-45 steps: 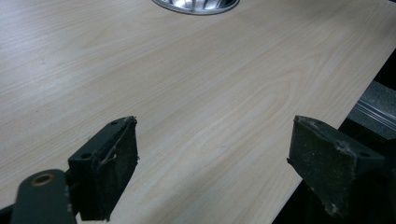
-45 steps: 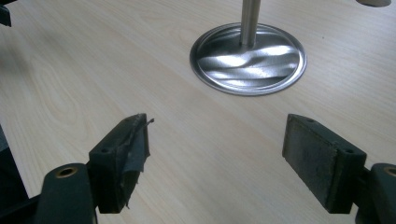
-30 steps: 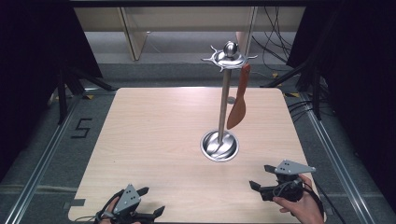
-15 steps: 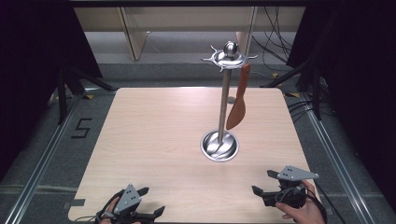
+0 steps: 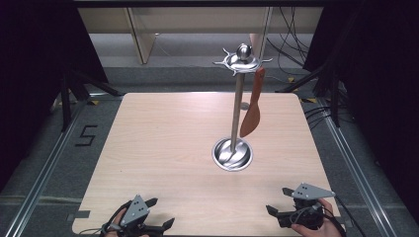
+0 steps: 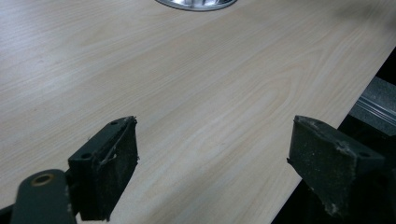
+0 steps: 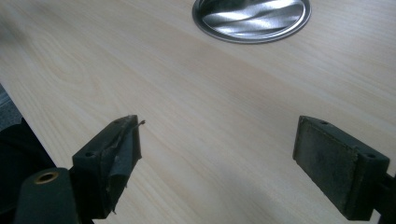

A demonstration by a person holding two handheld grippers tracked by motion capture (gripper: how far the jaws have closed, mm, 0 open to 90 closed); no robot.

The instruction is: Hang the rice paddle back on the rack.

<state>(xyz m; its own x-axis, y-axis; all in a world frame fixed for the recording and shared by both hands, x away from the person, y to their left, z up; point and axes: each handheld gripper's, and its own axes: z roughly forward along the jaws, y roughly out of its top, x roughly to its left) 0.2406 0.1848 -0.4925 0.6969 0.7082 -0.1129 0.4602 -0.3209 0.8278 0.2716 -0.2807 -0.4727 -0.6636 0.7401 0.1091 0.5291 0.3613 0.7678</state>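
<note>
Landmark: steel utensil stand (image 5: pixel 236 123), upright on the light wood tabletop (image 5: pixel 163 148), round base (image 5: pixel 232 154) a bit right of tabletop centre

Stand has a slim pole and a hooked ring with ball knob on top (image 5: pixel 242 58). One brown spatula (image 5: pixel 251 109) hangs from a hook on the stand's right side, blade down, blade end near the pole but clear of the base

Left gripper (image 5: pixel 157 213) sits at the near tabletop edge, well apart from the stand, down-left of the base. Jaws spread wide, nothing between them; left gripper view shows bare wood between the pads (image 6: pixel 108 173) and the base rim at the top edge (image 6: pixel 196 4)

Right gripper (image 5: pixel 277 201) is at the near edge down-right of the base, held in a hand (image 5: pixel 316 224). Jaws also wide apart and empty; right gripper view shows the pads (image 7: pixel 116 165) over bare wood with the base (image 7: pixel 252 18) ahead, well apart
</note>
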